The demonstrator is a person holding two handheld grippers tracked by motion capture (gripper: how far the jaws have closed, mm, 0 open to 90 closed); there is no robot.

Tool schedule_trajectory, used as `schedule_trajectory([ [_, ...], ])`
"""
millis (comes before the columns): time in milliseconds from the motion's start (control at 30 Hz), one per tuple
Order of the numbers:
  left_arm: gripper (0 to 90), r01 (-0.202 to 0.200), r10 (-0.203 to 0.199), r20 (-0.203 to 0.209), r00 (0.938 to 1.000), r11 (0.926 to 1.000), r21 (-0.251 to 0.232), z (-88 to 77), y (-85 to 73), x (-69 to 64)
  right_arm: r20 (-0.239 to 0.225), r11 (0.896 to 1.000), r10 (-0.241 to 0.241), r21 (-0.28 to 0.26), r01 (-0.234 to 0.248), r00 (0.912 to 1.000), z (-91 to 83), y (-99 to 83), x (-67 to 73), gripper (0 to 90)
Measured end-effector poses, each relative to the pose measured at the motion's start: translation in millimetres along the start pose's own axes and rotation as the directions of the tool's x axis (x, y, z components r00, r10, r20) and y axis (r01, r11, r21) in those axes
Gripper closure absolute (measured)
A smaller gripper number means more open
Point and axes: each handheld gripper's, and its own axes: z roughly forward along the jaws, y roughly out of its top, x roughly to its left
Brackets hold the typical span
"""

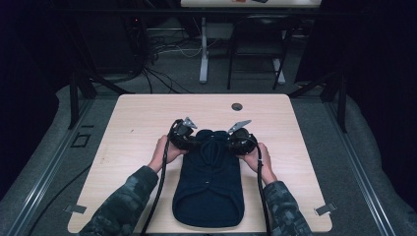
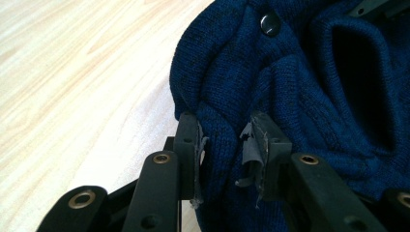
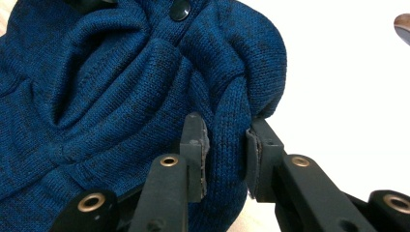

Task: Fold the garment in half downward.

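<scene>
A: Sweater [image 1: 209, 184] placement first. Where is it in the high view?

B: Lower centre of the frame, flat on the bench [image 1: 133, 123], hem toward the bottom edge and collar end toward the middle. It is dark blue knit.

A: And the left gripper [image 1: 189, 140]?

B: Just left of the collar end in the high view, held in the person's left hand [image 1: 164, 150]. In the left gripper view [image 2: 225, 145] its jaws are closed narrow on a bunched fold of the sweater [image 2: 290, 82], with the pads pressing the knit from both sides. Frayed grey tape hangs from the pad at the right.

A: Right gripper [image 1: 233, 142]?

B: Mirror of that: just right of the collar end, in the right hand [image 1: 258, 157]. The right gripper view [image 3: 225, 145] shows its jaws pinching a vertical ridge of the sweater [image 3: 121, 96] at the garment's edge, near the centre bottom of the frame.

A: Anything else on the knit?

B: A dark button [image 2: 270, 23] sits at the top centre of the left gripper view, and one button [image 3: 180, 9] at the top centre of the right gripper view. I cannot tell whether it is the same one.

A: Bench details?

B: Pale wood, with a round hole [image 1: 237, 106] at upper centre of the high view, well apart from the sweater. Camouflage sleeves [image 1: 123, 201] enter from the bottom edge.
</scene>
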Motion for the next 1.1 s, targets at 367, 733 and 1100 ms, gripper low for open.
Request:
schedule_trajectory([
  [367,69.4,-0.047,0.045,-0.041,0.9982,0.9971,-0.059,-11.5,0.6,-7.8,0.05,0.998,-0.025,-0.06,0.028,0.9984,-9.2,-1.2,6.7,71.8],
  [733,70.9,-0.171,0.154,-0.15,0.9766,0.9797,-0.105,-21.5,1.3,-25.6,-0.004,0.998,-0.001,-0.065,0.001,1.0,-21.2,-4.9,2.4,69.1],
  [1100,72.0,-0.233,0.202,-0.196,0.9597,0.9597,-0.156,-35.3,3.0,-36.5,-0.1,0.991,0.07,-0.104,-0.08,0.9925,-30.7,-10.6,-5.2,62.1],
])
